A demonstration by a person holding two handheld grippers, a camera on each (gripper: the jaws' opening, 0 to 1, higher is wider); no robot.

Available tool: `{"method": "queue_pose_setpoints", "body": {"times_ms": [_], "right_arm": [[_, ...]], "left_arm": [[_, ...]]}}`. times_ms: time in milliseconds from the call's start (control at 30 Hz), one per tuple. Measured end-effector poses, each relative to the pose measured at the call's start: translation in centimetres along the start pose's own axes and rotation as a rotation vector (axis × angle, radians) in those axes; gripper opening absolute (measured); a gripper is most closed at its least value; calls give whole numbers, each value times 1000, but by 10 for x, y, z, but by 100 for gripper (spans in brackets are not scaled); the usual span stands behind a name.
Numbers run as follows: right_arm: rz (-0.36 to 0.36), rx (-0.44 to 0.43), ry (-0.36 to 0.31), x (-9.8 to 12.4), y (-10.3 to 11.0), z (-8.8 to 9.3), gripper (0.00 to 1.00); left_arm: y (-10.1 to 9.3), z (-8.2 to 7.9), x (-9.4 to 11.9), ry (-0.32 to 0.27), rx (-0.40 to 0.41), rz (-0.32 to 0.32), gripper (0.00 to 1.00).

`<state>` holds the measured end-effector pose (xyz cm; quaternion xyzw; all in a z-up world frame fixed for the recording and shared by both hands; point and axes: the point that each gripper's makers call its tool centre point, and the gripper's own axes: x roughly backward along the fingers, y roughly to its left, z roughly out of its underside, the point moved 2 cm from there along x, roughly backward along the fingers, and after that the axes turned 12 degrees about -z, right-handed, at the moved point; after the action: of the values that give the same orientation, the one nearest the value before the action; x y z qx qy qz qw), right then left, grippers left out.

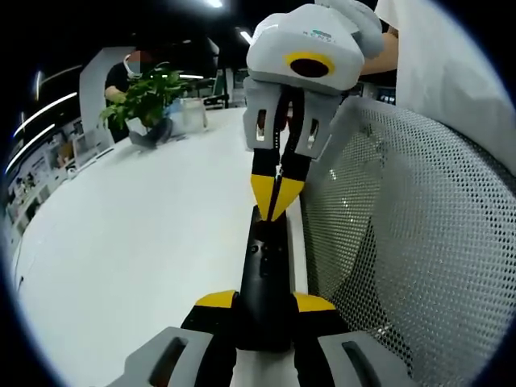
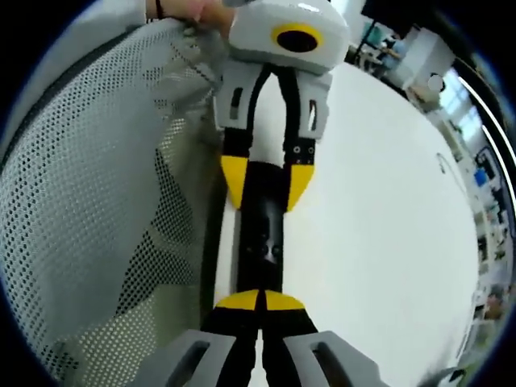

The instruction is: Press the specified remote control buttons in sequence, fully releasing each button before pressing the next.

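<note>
Nearest you in the left gripper view, your left gripper (image 1: 264,310) has its yellow-tipped jaws clamped on the near end of the slim black remote control (image 1: 266,274), one pad on each long edge, so the body cannot slide or twist while a button goes down. That remote lies along the edge of the white table (image 1: 137,242), just beside the grey mesh chair back (image 1: 403,242), with its button face up.

Your right gripper (image 1: 276,197) comes in from the far end with its yellow tips drawn together into one narrow point, resting on or just above the far part of the button face; actual contact is too fine to tell. Closing the tips gives you a single small presser, likely so neighbouring buttons are spared.

A leafy green potted plant (image 1: 145,97) stands well apart at the far side.
</note>
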<state>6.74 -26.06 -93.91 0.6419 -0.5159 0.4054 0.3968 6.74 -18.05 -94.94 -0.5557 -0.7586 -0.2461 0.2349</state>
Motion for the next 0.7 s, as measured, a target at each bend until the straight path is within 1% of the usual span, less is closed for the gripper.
{"method": "queue_pose_setpoints", "body": {"times_ms": [33,67,100,167,200,267,400,700], "right_arm": [[4,-45,-34,0,0,0,0],[7,-70,-55,1,0,1,0],[17,-86,-81,2,0,1,0],[30,-101,-111,2,0,2,0],[38,-126,-137,2,1,2,0],[41,-153,-170,3,1,2,0],[41,-180,-196,4,1,2,0],[48,-165,-208,2,0,-2,0]], "left_arm": [[0,0,0,0,1,0,25],[0,0,0,-1,1,0,25],[0,0,0,-1,1,0,25],[0,0,0,-1,0,0,25],[0,-1,0,-1,0,0,25],[0,-1,0,-1,0,0,25],[0,-1,0,-1,1,-1,25],[-1,-1,0,-2,3,-3,25]]}}
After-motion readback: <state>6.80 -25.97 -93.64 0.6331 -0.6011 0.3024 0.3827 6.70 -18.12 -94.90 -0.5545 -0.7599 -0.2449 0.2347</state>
